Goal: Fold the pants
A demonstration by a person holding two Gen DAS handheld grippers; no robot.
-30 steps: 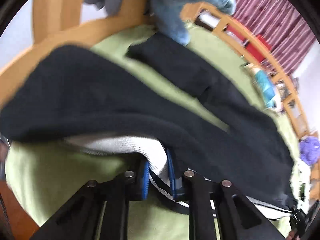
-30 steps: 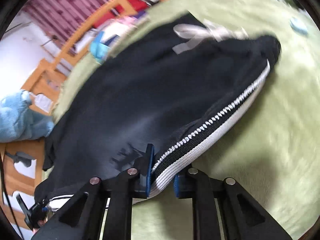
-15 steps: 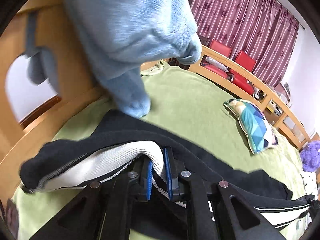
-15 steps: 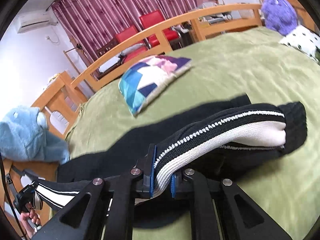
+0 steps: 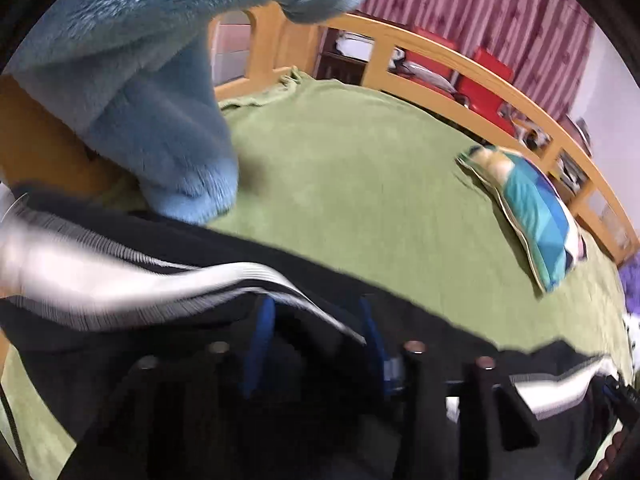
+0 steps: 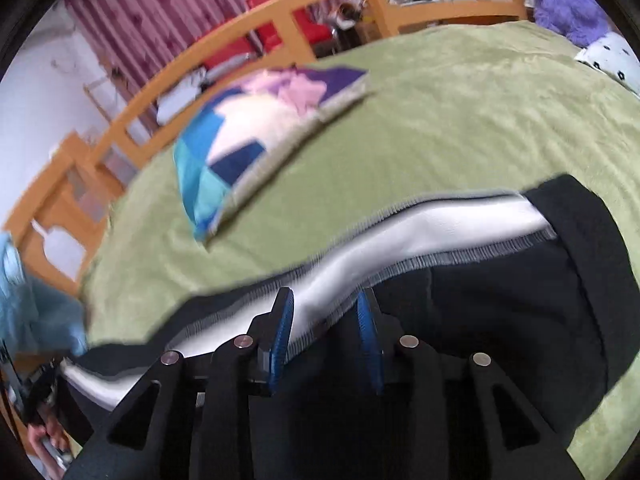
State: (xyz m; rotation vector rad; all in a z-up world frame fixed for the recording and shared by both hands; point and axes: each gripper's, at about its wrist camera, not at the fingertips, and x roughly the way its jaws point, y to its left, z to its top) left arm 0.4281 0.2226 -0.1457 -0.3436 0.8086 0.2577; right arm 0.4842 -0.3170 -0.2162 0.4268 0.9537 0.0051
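Left gripper (image 5: 316, 320): blue-padded fingers (image 5: 260, 332) spread apart, with the pants' waistband lying across the gap between them; whether the fabric touches either pad, I cannot tell through the blur.
Right gripper (image 6: 325, 320): fingers (image 6: 366, 328) also parted, the white band of the pants running between them and not pinched.
Pants (image 6: 500, 300): black, with a white ribbed waistband (image 6: 460, 220) edged in black-and-white stitching; they lie along the near edge of the bed, stretched from one gripper to the other.
Pants in the left view (image 5: 120, 352): the same white band (image 5: 100, 280) sweeps across the lower left, blurred, with black cloth above and below it.
Blanket (image 5: 360, 168): green and fuzzy, covering the bed under the pants and reaching back to the rail.
Cushion (image 6: 256, 132): patchwork of blue, teal, white, pink and purple, lying flat on the blanket well beyond the pants; in the left view it (image 5: 532, 220) sits off to the right.
Blue plush toy (image 5: 160, 80): big and furry, hanging down close by the left gripper, its lower end just above the pants.
Bed rail (image 6: 240, 36): light wood, curving along the far side.
Red chairs (image 5: 484, 76): behind the rail.
Curtain (image 5: 480, 4): maroon, striped, on the back wall.
Purple plush (image 6: 564, 0): at the far right corner of the bed.
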